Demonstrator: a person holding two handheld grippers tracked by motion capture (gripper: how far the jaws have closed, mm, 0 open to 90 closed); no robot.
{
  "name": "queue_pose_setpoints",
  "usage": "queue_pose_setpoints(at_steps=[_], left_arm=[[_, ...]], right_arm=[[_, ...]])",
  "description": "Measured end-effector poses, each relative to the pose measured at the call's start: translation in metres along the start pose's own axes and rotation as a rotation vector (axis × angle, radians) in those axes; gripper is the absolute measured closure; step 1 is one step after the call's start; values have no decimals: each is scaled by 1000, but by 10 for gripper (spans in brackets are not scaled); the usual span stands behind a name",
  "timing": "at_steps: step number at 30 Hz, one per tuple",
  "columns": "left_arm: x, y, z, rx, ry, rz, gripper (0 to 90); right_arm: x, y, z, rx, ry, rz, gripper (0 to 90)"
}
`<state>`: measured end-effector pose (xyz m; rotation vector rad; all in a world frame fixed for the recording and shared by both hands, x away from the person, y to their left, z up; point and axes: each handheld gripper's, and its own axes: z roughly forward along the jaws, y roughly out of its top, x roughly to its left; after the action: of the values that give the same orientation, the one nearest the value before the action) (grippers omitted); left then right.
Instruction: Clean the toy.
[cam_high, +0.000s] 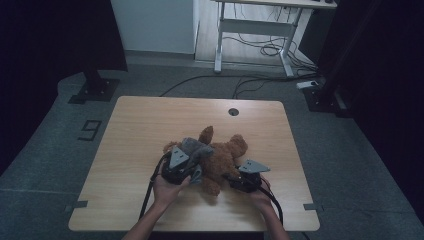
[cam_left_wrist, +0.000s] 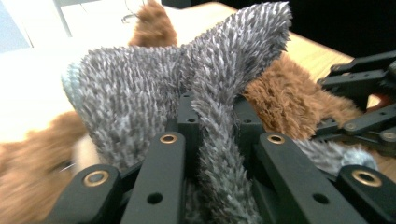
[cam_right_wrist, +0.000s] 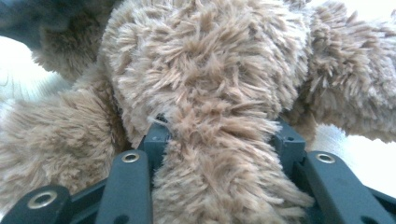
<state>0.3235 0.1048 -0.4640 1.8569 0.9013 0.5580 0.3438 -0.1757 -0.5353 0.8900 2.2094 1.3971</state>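
A brown plush bear (cam_high: 220, 155) lies mid-surface (cam_high: 140, 130), half dressed in a grey knit garment (cam_high: 194, 147). The left gripper (cam_high: 189, 167) pinches a fold of the garment (cam_left_wrist: 219, 140) between nearly shut jaws, apparently to draw it along the bear; the right gripper (cam_high: 235, 176) clamps a brown limb (cam_right_wrist: 219, 177), probably steadying the toy. Which limb cannot be told; fur hides both sets of jaw tips.

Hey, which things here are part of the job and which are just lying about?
In use:
- brown plush toy, gripped by the right gripper
- grey fuzzy cloth, pinched by the left gripper
- table

Lying about:
- white desk frame
- floor cables
- black stand base
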Motion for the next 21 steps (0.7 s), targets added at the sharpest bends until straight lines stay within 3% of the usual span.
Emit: queue_pose_setpoints(at_steps=[3,4,7,12,15,21], left_arm=[[8,-2,-11,-21,30,-10,781],[20,-8,-18,-24,39,-47,780],[29,-18,-22,-24,65,-73,781],[61,-35,-24,46,109,-140,782],[68,-40,-23,70,118,-156,782],[85,-57,-10,179,138,-202,781]], right_arm=[[-1,-1,0,0,1,11,537],[0,-1,0,0,1,17,538],[1,-1,0,0,1,16,538],[-1,-1,1,-3,5,27,539],[-1,-2,1,-5,7,27,539],[-3,-2,2,-9,13,38,539]])
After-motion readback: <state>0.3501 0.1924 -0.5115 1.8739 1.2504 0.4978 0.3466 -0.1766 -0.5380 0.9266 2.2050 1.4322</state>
